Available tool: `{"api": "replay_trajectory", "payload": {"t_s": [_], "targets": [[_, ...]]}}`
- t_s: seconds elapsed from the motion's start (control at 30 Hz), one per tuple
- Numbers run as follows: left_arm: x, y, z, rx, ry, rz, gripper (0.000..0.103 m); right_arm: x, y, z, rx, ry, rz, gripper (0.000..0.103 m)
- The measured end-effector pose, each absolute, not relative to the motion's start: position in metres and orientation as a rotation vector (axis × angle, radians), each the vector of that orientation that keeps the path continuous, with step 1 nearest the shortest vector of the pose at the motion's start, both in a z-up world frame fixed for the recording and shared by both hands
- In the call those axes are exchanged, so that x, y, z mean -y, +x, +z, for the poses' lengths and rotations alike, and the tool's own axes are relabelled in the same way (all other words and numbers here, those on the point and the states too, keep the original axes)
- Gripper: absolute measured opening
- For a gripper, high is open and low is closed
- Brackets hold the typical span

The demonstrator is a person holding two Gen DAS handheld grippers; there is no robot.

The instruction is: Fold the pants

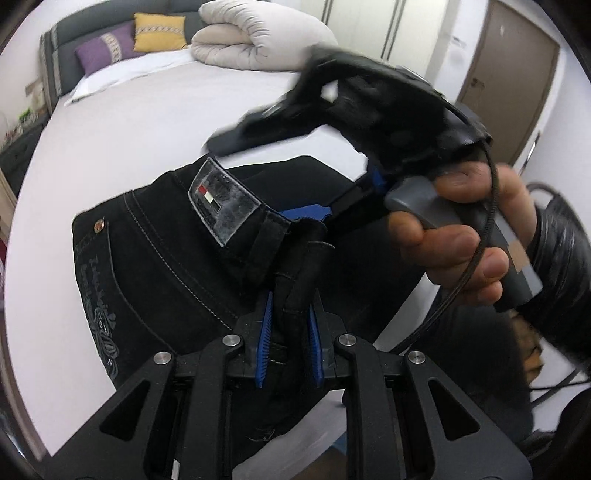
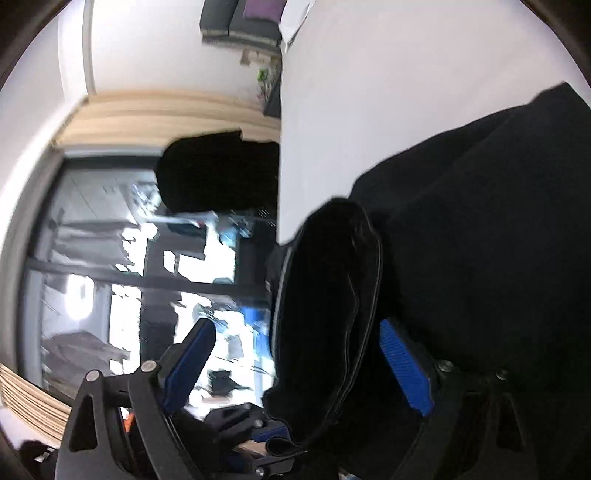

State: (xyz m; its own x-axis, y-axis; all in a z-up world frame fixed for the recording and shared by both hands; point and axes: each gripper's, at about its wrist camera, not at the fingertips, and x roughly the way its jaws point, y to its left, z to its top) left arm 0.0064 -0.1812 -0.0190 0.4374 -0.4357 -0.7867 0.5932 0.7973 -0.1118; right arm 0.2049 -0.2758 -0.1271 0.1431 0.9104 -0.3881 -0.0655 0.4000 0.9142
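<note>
A: Item one, the pants (image 1: 177, 258). Where do they lie?

B: Black pants lie on the white bed (image 1: 129, 122), waistband end lifted toward the left wrist camera. A leather label (image 1: 225, 201) with a small red, white and black flag sits at the waistband, a metal rivet (image 1: 99, 226) to its left, and grey embroidery (image 1: 98, 295) runs down the pocket.

A: Item two, the left gripper (image 1: 290, 332).

B: Its blue pads (image 1: 266, 325) stand close together and pinch a bunched fold of the black waistband fabric; the cloth rises between them.

A: Item three, the right gripper (image 2: 295, 354).

B: In the right wrist view its jaws stand wide apart, one blue pad (image 2: 404, 365) on each side. A dark folded edge of the pants (image 2: 480, 221) hangs in the gap, but neither pad presses on it. In the left wrist view the same tool shows blurred above the pants, and a hand (image 1: 461, 236) wraps its grey handle (image 1: 465, 218).

A: Surroundings?

B: At the far end of the bed: a rolled cream duvet (image 1: 258, 37), a purple cushion (image 1: 105, 50) and a yellow cushion (image 1: 159, 31) against a grey headboard (image 1: 74, 29). A brown door (image 1: 509, 77) stands to the right. The right wrist view, turned sideways and blurred, shows a window (image 2: 129, 258) beyond the bed's edge.

A: A cable?

B: A black cable (image 1: 491, 206) loops past the hand's fingers.
</note>
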Motion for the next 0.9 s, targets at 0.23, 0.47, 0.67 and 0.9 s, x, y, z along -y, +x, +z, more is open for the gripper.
{"api": "replay_trajectory", "payload": {"t_s": [0.23, 0.47, 0.67, 0.9], "targets": [[0.195, -0.014, -0.028, -0.957, 0.219, -0.649, 0.017, 0.267, 0.217, -0.141, -1.334, 0.795, 0.821, 0.052], [0.210, -0.024, -0.029, -0.989, 0.213, -0.645, 0.017, 0.277, 0.211, -0.142, -1.312, 0.732, 0.786, 0.017], [0.208, -0.010, -0.026, -0.996, 0.214, -0.644, 0.017, 0.276, 0.209, -0.131, -1.270, 0.672, 0.758, 0.013], [0.193, 0.002, -0.028, -1.002, 0.221, -0.659, 0.017, 0.283, 0.210, -0.121, -1.234, 0.662, 0.739, 0.012]]}}
